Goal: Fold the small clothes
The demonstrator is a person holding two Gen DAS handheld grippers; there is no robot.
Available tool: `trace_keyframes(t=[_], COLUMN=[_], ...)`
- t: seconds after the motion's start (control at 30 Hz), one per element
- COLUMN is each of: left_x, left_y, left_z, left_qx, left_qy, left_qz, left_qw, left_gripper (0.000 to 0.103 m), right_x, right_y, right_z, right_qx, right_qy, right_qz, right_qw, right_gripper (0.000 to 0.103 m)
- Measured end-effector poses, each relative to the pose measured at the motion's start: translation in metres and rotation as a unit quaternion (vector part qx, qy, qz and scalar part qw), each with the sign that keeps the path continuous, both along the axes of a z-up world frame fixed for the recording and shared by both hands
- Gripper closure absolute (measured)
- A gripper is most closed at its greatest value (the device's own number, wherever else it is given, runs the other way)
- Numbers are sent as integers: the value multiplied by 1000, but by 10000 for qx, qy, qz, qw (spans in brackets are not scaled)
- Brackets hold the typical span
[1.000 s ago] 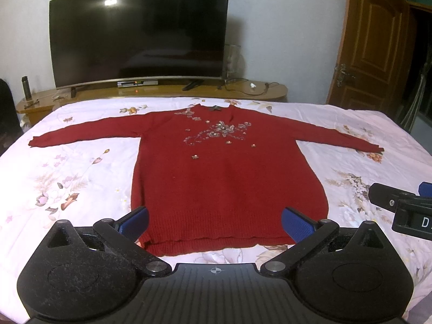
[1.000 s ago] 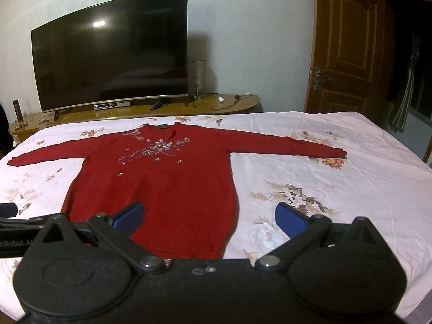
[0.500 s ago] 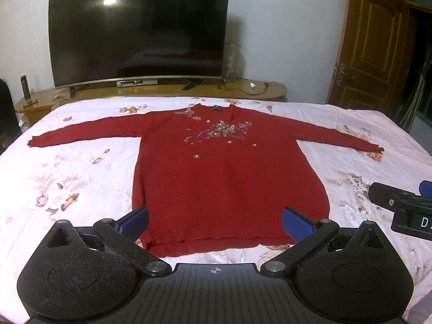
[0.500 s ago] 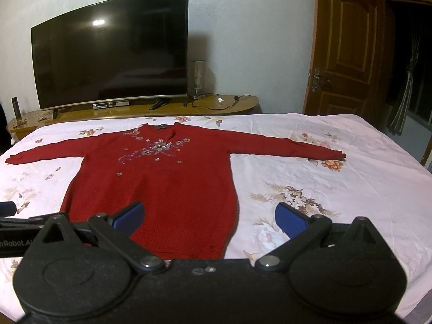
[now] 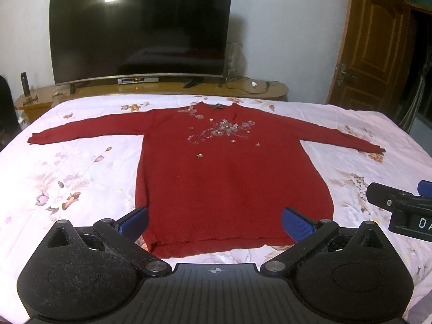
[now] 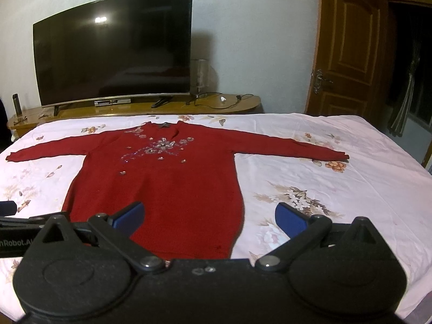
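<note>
- You are holding the left gripper low over the near edge of the bed, its blue pads spread wide apart and gripping nothing.
- You are holding the right gripper just to the right of it, likewise with its fingers parted wide and nothing between them.
- The red sweater is lying flat and face up on the floral bedsheet, collar toward the far side and hem toward you.
- Both sleeves are stretching straight out, one reaching to the left and one to the right.
- A beaded flower decoration is showing on the chest, below the collar.
- In the left wrist view, the hem is sitting between the two pads, though you cannot tell whether either pad is touching the knit.
- In the right wrist view, the sweater's right side edge is falling between the fingers, with bare sheet under the right pad.
- A television is standing on a wooden cabinet beyond the far edge of the bed.
- A wooden door is standing at the far right.
</note>
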State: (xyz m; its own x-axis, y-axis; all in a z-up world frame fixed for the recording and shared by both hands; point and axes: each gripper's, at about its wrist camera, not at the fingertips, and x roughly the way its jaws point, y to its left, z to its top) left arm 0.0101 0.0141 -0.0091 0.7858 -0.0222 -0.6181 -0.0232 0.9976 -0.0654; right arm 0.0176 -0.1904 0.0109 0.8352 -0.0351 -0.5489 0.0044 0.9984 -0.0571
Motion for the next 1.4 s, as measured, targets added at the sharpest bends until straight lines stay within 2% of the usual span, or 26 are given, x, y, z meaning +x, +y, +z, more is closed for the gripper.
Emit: trace_keyframes(t=[0.37, 0.8, 1.2, 1.4], left_x=[11, 62, 143, 202], left_y=[3, -26, -86, -124], left_z=[-1, 5, 16, 17], left_qx=[-35, 2, 154, 461], left_qy=[-15, -55, -351, -358], left_qz=[-40, -458, -897, -1008], left_qw=[10000, 9989, 9952, 9932], left_gripper=[0, 0, 0, 0], right_x=[7, 32, 82, 123], right_y=[7, -16, -73, -107], right_z=[-1, -1, -2, -10], right_qx=[-96, -108, -49, -31], right_qy=[20, -20, -199, -385], right_qz=[-67, -485, -1134, -1423], right_qw=[9999, 9988, 9933, 9891], right_gripper=[0, 1, 0, 0])
